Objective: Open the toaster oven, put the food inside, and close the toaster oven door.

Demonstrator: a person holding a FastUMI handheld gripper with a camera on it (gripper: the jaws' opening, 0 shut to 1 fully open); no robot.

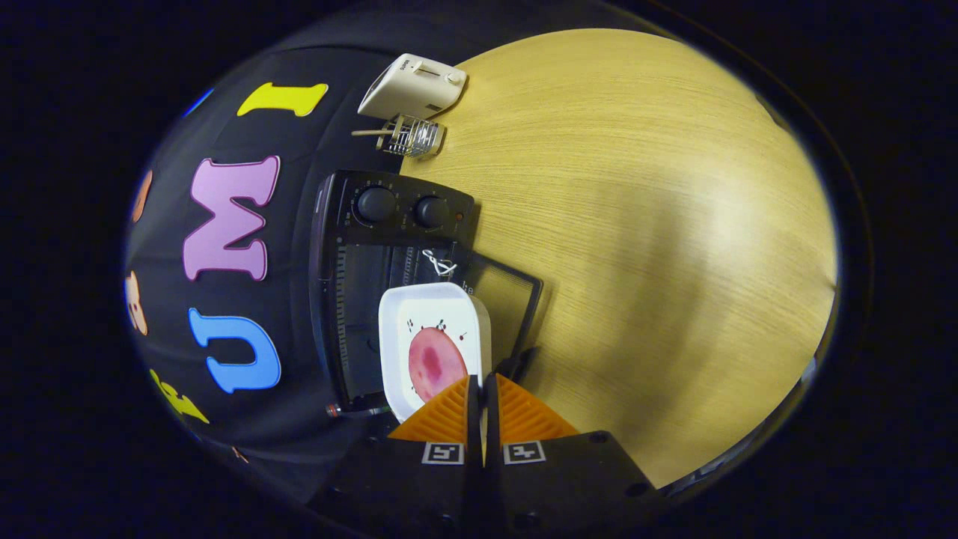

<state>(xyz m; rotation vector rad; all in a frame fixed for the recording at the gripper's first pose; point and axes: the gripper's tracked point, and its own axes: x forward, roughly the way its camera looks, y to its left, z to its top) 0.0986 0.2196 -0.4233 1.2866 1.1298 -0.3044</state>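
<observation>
On the wooden table [636, 187], claw [481, 397] grips white tray [430, 314] before open toaster oven [374, 262].

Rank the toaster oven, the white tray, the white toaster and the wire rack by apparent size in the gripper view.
1. toaster oven, door open
2. white tray, gripped at its rim by the gripper; nearness to the camera enlarges it
3. white toaster
4. wire rack

The last two sit far beyond the fingers, so look small.

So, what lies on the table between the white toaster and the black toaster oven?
In the gripper view, a small wire rack stands between the white toaster and the toaster oven.
</observation>
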